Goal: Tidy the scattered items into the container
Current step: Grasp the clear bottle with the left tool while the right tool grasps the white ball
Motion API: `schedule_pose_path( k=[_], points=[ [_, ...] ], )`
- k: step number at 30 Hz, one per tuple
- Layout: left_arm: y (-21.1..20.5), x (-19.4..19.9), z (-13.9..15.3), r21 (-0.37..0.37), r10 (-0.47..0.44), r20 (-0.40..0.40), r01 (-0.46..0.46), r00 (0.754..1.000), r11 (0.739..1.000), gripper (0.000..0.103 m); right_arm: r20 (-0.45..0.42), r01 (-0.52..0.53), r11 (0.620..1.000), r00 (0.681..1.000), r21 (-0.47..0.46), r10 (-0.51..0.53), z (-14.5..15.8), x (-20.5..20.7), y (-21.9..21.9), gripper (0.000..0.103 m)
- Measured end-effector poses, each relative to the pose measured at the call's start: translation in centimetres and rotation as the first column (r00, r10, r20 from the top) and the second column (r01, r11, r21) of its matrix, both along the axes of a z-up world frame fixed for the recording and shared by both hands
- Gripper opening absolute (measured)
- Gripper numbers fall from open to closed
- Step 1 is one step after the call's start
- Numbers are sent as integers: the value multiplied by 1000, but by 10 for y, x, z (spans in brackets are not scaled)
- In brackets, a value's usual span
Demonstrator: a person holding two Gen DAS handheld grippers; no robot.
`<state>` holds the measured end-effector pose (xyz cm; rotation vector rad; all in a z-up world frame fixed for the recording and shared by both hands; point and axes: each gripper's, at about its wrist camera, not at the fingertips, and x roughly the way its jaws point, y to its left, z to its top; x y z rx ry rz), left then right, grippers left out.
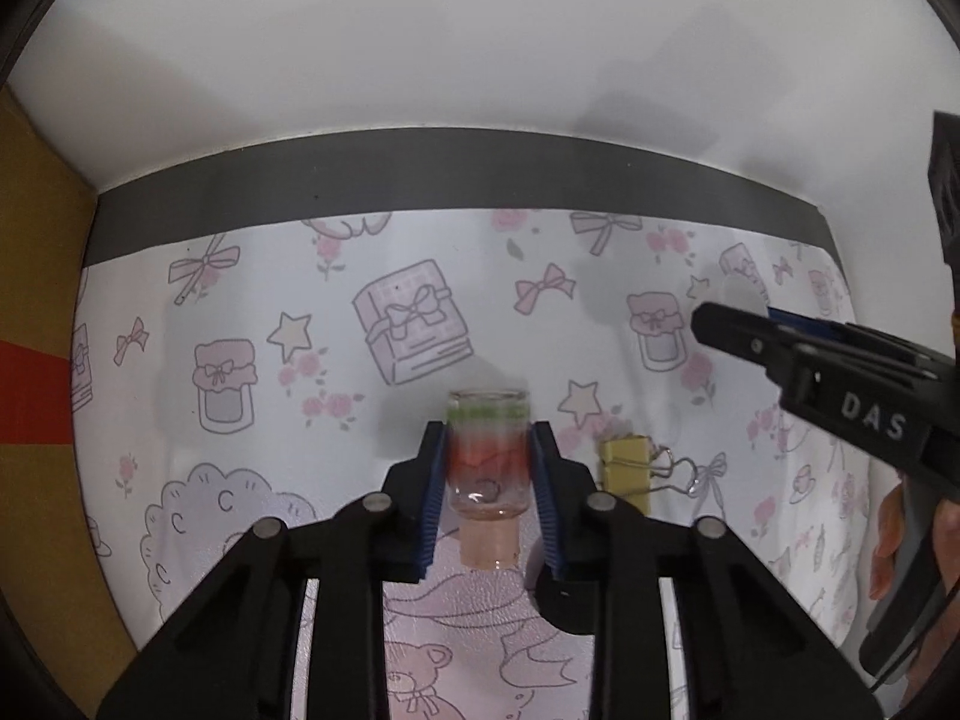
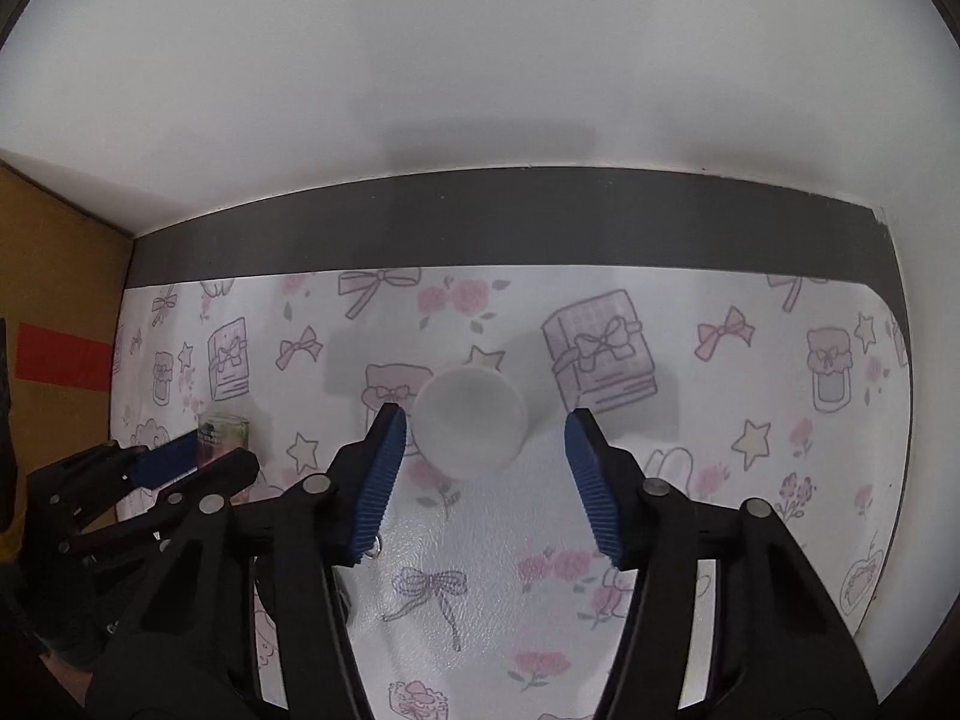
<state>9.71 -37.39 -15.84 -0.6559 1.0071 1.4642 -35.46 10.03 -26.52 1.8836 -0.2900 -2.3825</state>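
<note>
The left gripper (image 1: pixel 487 468) clamps a small glass jar (image 1: pixel 488 456) on the patterned mat (image 1: pixel 252 276), ready to lift it. The right gripper (image 2: pixel 486 468) stands open around a white cup (image 2: pixel 469 423), not touching. No container shows.

I see open patterned mat (image 2: pixel 480 600) ahead of both grippers up to the white wall (image 2: pixel 480 60), but a cardboard box (image 1: pixel 42 240) blocks my far left, a yellow binder clip (image 1: pixel 627 471) sits just right of the glass bottle (image 1: pixel 487 456), and a white cup (image 2: pixel 469 420) stands between the right gripper's fingers (image 2: pixel 375 480).
</note>
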Motion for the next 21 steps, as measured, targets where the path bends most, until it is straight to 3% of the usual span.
schedule_pose_path(
  k=[1,8,21],
  points=[
    [-1,-1,1,-2,1,10,-1,1000,1000,27,-2,-4,1000,1000,-4,4,0,-1,-1,39],
    [-14,0,16,5,21,27,-22,999,1000,27,-8,-16,1000,1000,0,16,15,2,-9,40],
    [-68,19,78,42,21,37,-22,999,999,27,-32,-9,1000,999,-27,8,79,31,-22,40]
  ],
)
